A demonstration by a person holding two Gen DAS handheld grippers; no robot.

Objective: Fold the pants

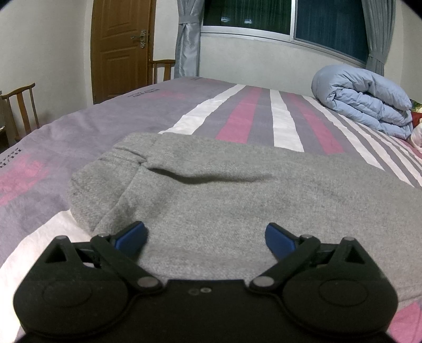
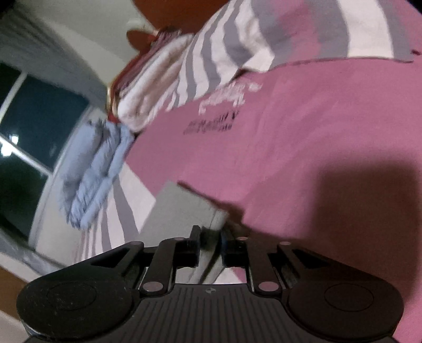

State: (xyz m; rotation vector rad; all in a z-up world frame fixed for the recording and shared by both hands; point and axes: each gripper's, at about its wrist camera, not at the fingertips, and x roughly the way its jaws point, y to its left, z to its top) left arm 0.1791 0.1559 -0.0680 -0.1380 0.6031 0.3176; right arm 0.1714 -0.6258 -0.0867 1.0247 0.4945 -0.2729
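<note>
The grey pants (image 1: 224, 190) lie folded on the striped bedspread (image 1: 105, 124), filling the middle of the left wrist view, with the waistband end at the left. My left gripper (image 1: 205, 237) is open, its blue-padded fingers spread just above the near edge of the pants, holding nothing. In the tilted, blurred right wrist view, my right gripper (image 2: 209, 242) is shut on an edge of the grey pants (image 2: 190, 205), which runs away from the fingers across the pink and striped bedspread (image 2: 303, 118).
A rolled light-blue duvet (image 1: 364, 100) lies at the bed's far right, also in the right wrist view (image 2: 92, 168). Striped pillows (image 2: 163, 79) sit beyond it. Wooden chairs (image 1: 21, 108), a door (image 1: 121, 47) and a window (image 1: 290, 21) stand past the bed.
</note>
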